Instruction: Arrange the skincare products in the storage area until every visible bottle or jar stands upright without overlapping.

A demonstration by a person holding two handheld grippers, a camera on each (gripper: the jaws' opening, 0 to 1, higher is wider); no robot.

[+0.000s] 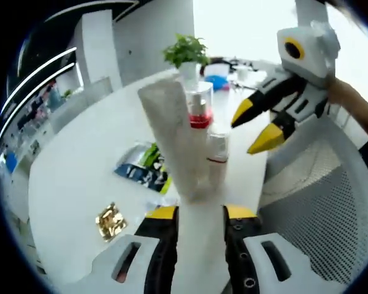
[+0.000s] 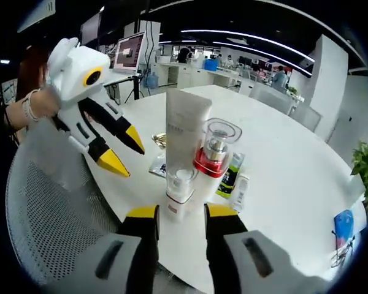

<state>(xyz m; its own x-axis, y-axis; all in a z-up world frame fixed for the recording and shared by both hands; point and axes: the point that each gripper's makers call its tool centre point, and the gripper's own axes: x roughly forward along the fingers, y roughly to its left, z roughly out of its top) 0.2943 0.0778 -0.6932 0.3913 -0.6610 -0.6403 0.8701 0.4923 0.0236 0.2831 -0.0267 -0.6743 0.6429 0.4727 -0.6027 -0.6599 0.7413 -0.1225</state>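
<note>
On the round white table [image 1: 80, 159] a tall white tube [image 1: 172, 128] stands on its cap, right in front of my left gripper [image 1: 200, 212], which is open with the tube's base at its jaw tips. Behind the tube stand a red pump bottle under a clear cap [image 1: 199, 107] and a small white bottle with a red band [image 1: 218, 153]. My right gripper [image 1: 256, 125] hovers open to their right, holding nothing. From the right gripper view, the small white bottle [image 2: 181, 190] is just ahead of my right gripper [image 2: 181, 212]; the tube [image 2: 185, 122] and red bottle [image 2: 211, 153] stand behind it, and my left gripper [image 2: 124, 150] is open.
A green tube [image 2: 230, 174] and a small white tube [image 2: 239, 193] lie flat beside the red bottle. Flat sachets [image 1: 141, 168] and a gold foil wrapper [image 1: 110, 220] lie on the table. A potted plant [image 1: 187, 52] stands farther back. A mesh chair [image 2: 49, 208] sits at the table's near edge.
</note>
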